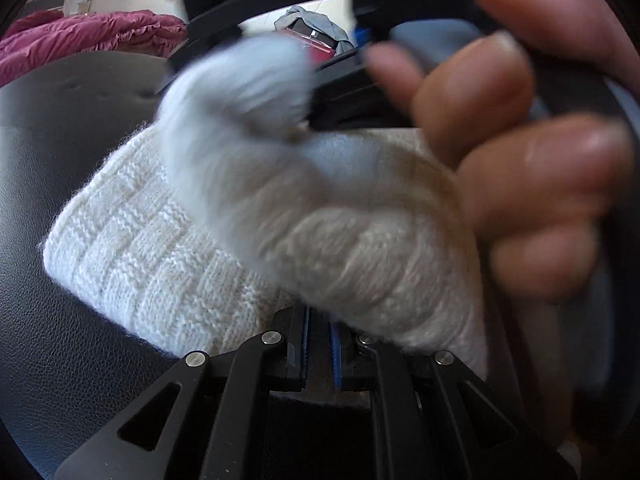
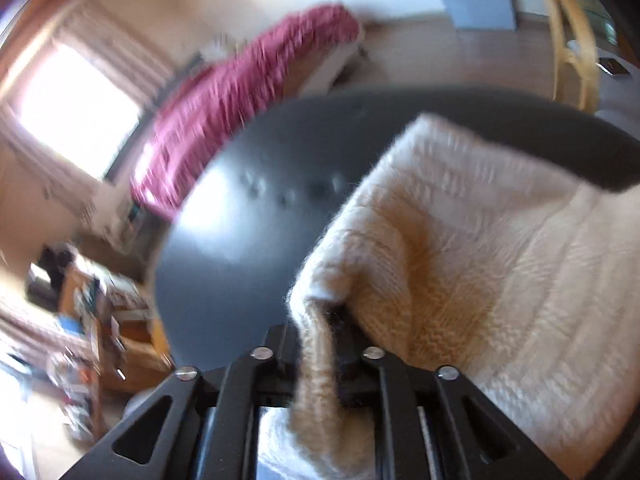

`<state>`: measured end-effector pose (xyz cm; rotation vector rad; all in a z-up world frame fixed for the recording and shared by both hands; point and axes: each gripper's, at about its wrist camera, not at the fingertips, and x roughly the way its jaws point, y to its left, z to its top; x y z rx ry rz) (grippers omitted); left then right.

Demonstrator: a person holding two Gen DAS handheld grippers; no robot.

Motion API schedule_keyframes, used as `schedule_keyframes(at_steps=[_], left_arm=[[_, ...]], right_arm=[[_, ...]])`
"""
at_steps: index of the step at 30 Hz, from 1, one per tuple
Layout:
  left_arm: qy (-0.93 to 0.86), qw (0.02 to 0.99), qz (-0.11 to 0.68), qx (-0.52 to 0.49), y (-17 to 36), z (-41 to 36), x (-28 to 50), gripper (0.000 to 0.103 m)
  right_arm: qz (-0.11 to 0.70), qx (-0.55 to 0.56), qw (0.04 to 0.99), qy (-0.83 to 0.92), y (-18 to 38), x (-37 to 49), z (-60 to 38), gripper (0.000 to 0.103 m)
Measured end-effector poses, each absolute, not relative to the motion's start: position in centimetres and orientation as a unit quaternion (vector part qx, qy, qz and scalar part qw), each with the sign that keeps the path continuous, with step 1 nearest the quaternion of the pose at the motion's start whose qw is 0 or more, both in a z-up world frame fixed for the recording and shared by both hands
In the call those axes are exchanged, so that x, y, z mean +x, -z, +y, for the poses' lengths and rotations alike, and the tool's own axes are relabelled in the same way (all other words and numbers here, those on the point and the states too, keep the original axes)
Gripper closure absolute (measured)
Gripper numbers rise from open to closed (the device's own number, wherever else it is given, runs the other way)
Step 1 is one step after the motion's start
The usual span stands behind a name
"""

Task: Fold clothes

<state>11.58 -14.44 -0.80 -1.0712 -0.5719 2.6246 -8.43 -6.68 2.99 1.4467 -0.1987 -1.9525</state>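
Knitwear fills both views: a cream knitted sweater lies partly on a dark leather-like round seat, and part of it is lifted. The left gripper has its blue-padded fingers nearly together, low against the edge of the knit; whether cloth is really pinched between them I cannot tell, because the fabric covers the tips. The right gripper is closed on a fold of the sweater, which runs between its two fingers and hangs down toward the camera. From the left camera I see also a hand of the person, blurred and very close, around the black frame of the other tool.

The right view is smeared, so I judge the right side is in motion and carries a flap of the sweater over the seat. How far the folding is advanced, one cannot decide from here.

To do this step well, I think the pinch on the right must be kept firm until the flap lies flat. The left side should hold the lower layer quiet, so that it does not slide on the smooth seat. Loose knit stretches easily, so a slow and level motion is better than a pull. The edges should meet before any release.
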Motion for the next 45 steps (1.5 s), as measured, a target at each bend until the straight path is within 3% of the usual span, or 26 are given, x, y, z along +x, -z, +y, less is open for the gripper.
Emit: schedule_keyframes(at_steps=[3, 8, 17, 20, 23, 30, 35, 39, 45], left_arm=[[-0.899, 0.13, -0.209, -0.362, 0.9, -14.8, 11.8, 0.094], [-0.898, 0.137, -0.219, -0.357, 1.0, -15.1, 12.3, 0.094], [-0.863, 0.166, -0.343, -0.331, 2.1, -19.1, 13.1, 0.091], [-0.862, 0.153, -0.372, -0.307, 1.6, -20.8, 13.7, 0.086], [-0.871, 0.135, -0.354, -0.312, 1.5, -20.3, 12.6, 0.078], [-0.876, 0.109, -0.338, -0.326, 2.1, -19.3, 10.8, 0.078], [-0.881, 0.111, -0.306, -0.344, 0.0, -19.3, 11.0, 0.056], [-0.892, 0.087, -0.262, -0.358, -1.6, -18.1, 10.2, 0.055], [-0.894, 0.07, -0.214, -0.387, -0.8, -16.4, 9.6, 0.049]], right_arm=[[-0.047, 0.562, 0.37, 0.739, -2.4, -7.5, -8.1, 0.079], [-0.032, 0.445, 0.437, 0.781, -6.7, -4.0, -6.6, 0.078], [-0.13, 0.353, 0.33, 0.866, -5.3, 1.4, 4.4, 0.077], [-0.094, 0.364, 0.341, 0.862, -3.7, 2.3, 4.8, 0.077], [-0.058, 0.374, 0.352, 0.856, -2.1, 3.2, 5.3, 0.078], [0.028, 0.392, 0.377, 0.839, 0.3, 4.6, 5.6, 0.077], [0.084, 0.393, 0.392, 0.827, 0.7, 5.3, 5.3, 0.077], [0.117, 0.387, 0.398, 0.824, 0.7, 5.3, 5.8, 0.078], [0.247, 0.374, 0.382, 0.808, 0.3, 5.3, 6.4, 0.079]])
